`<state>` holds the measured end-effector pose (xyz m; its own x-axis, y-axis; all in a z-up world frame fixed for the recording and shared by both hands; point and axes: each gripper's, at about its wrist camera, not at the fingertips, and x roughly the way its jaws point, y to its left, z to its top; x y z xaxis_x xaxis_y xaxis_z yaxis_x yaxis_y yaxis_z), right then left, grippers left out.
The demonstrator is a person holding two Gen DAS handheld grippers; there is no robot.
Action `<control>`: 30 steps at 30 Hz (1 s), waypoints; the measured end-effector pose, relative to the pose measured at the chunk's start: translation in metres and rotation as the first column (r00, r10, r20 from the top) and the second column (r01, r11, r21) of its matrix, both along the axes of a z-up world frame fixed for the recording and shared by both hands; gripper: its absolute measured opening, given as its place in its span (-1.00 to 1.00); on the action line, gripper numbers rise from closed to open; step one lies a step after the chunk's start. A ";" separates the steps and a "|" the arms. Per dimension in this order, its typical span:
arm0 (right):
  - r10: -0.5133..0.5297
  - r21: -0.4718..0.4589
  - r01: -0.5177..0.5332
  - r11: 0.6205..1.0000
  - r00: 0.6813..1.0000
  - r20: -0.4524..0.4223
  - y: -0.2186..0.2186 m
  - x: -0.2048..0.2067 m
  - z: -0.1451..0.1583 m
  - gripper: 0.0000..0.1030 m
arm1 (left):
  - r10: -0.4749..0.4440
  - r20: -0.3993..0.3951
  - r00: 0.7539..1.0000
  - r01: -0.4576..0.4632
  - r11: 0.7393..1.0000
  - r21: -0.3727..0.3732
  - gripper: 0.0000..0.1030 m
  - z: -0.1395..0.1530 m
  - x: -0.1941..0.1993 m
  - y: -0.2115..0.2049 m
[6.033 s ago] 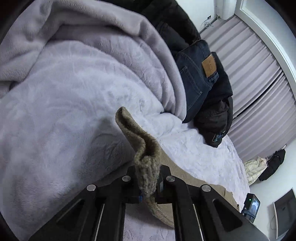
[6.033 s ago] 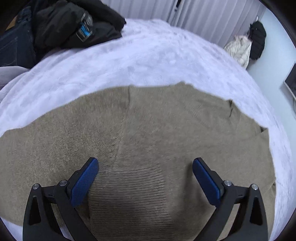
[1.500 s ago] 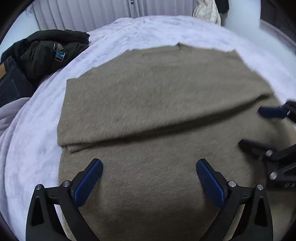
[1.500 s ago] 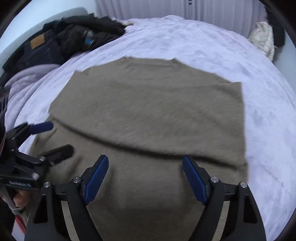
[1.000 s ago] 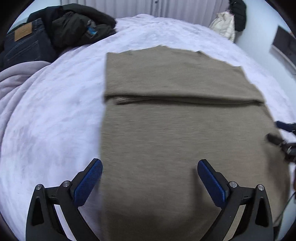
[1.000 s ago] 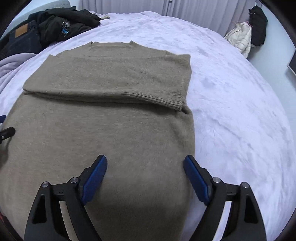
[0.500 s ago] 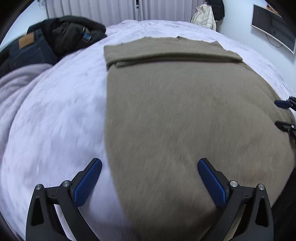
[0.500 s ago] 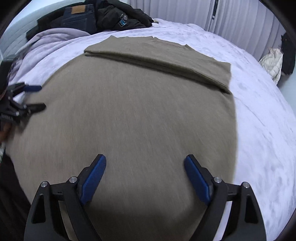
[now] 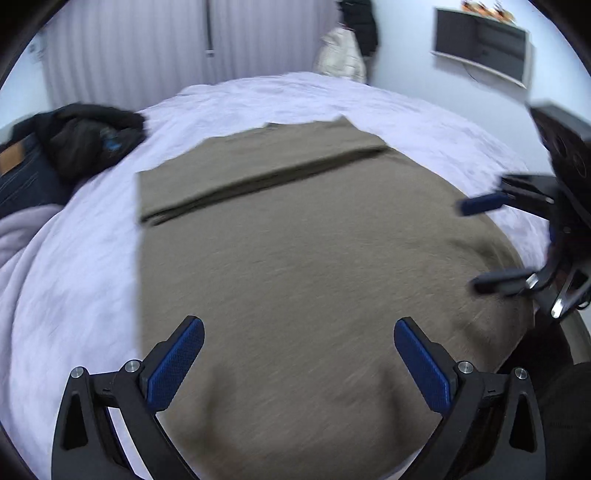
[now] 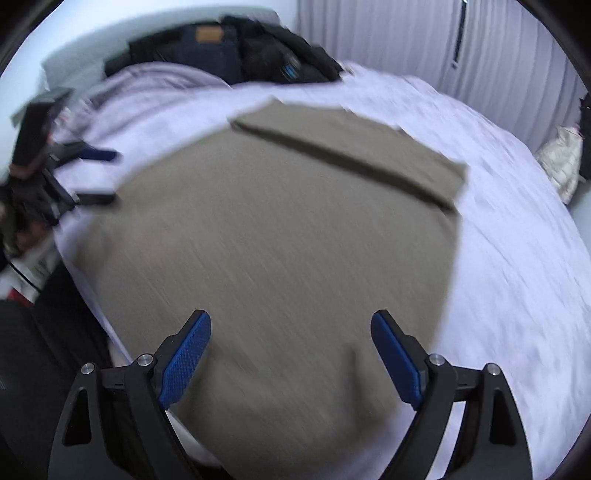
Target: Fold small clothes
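Left to right: a dark clothes pile with jeans is seen at the far left of the bed, well apart from the work.

The brown sweater is laid flat mid-bed. Its far end is already folded over into a band; the near hem is bunched slightly just ahead of both grippers, so the hem is judged the edge to be taken next.

Left gripper: fingers spread wide, nothing between the pads, held over the near-left part of the hem. Right gripper: fingers likewise wide apart and empty, over the near-right part. In the left view the right gripper is seen at the sweater's right edge.

Key relation: the sweater runs straight away from the fingers, long axis pointing to the far band. Each gripper is set near its own hem corner, neither clearly nearer. A forward fold toward the band is judged likely.

Labels: a tan patch is seen on the jeans and a blue tag on the dark jacket; no writing can be read, as both views are motion-blurred.
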<state>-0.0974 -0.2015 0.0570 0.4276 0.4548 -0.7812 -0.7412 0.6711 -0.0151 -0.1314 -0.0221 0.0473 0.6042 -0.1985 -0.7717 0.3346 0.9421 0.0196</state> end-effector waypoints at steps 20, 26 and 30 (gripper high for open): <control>0.117 -0.259 -0.115 0.959 0.993 -0.007 -0.053 -0.054 -0.036 0.81 | -0.051 -0.045 0.998 0.054 0.995 0.079 1.00 -0.013 -0.048 0.044; 0.054 -0.109 -0.044 0.993 0.995 0.086 -0.025 -0.001 0.022 0.82 | 0.126 -0.010 0.992 -0.127 0.990 -0.067 1.00 0.028 0.059 0.033; -0.143 -0.023 0.143 0.989 0.990 -0.016 0.011 0.085 0.027 0.82 | 0.262 -0.178 0.949 -0.288 0.947 -0.144 1.00 0.013 0.155 0.032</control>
